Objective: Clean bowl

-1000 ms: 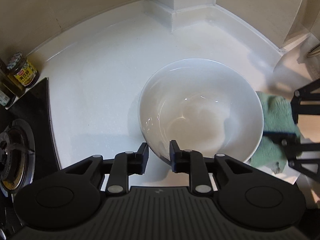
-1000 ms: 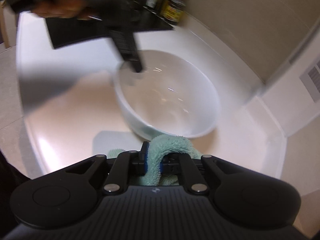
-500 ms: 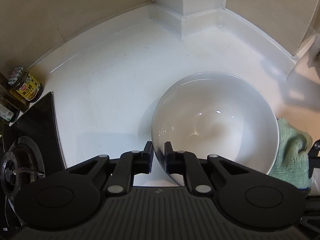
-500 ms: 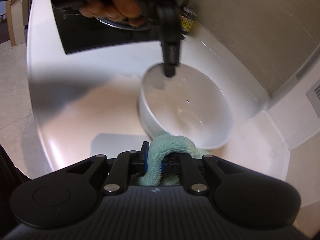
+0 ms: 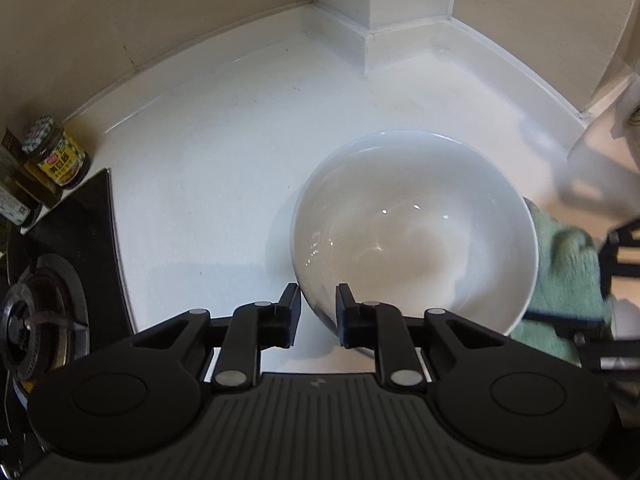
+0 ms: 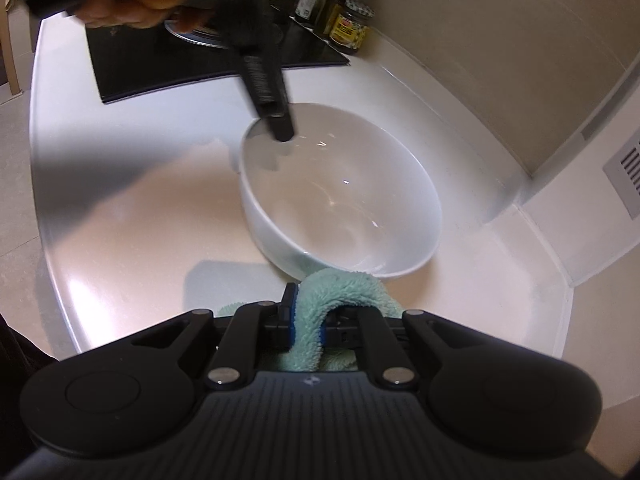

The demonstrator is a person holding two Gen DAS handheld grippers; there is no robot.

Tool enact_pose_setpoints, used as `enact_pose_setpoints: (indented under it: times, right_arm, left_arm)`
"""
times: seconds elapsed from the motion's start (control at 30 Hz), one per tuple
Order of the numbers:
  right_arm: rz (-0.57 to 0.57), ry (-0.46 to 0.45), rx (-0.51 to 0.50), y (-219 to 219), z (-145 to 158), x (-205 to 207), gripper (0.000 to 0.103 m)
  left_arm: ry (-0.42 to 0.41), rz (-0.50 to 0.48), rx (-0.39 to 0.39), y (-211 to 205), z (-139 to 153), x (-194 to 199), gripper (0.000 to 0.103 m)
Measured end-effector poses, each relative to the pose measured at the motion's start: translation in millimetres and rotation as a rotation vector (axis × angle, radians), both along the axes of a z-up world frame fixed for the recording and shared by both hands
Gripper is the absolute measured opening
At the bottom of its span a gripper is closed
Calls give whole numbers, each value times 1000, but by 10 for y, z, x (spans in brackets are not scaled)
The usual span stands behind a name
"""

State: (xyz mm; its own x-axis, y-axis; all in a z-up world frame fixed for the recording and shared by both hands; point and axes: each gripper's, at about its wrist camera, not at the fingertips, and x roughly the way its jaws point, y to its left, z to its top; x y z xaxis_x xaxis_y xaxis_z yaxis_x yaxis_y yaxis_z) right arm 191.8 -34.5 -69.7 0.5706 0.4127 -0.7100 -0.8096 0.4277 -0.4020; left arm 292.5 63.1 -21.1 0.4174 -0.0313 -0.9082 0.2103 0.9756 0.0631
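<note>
Far left of your left-wrist view: gas burner [image 5: 38,312] on the black hob [image 5: 86,240], w/ a yellow-label jar [image 5: 56,156] & bottles behind it. Your left gripper [image 5: 318,312] is clamped over the near rim of the white bowl [image 5: 416,232], one finger inside, one outside. Bowl sits on the white counter [image 5: 224,160], mid-right, near the corner. Right of it, touching the rim: green cloth [image 6: 340,300], pinched tight in your right gripper [image 6: 310,326].

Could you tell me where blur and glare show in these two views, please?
Right wrist view: the left gripper and the hand holding it are motion-blurred; left wrist view: the green cloth is smeared, and small glints dot the bowl.
</note>
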Motion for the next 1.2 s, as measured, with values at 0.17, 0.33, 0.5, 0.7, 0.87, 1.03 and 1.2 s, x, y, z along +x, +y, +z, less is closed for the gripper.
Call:
enact_pose_setpoints:
  times: [0.17, 0.33, 0.5, 0.7, 0.87, 1.03, 1.2]
  right_arm:
    - [33, 13, 31, 118, -2, -114, 6]
    - [22, 42, 54, 72, 3, -56, 5]
    - [-19, 55, 50, -123, 26, 85, 5]
    - [-80, 73, 111, -380, 105, 379, 5]
    - [43, 0, 10, -375, 76, 400, 6]
    - [107, -24, -41, -293, 51, 241, 8]
    - [122, -13, -26, -250, 24, 142, 8]
  left_arm:
    - [-8, -30, 25, -33, -2, 62, 14]
    - [-25, -68, 2, -32, 1, -70, 16]
    - [-28, -111, -8, -14, 9, -140, 17]
    - [-27, -192, 4, -42, 22, -122, 17]
    - [-33, -301, 27, -56, 15, -3, 17]
    - [-27, -281, 33, -68, 13, 109, 15]
    - [20, -67, -26, -25, 12, 74, 17]
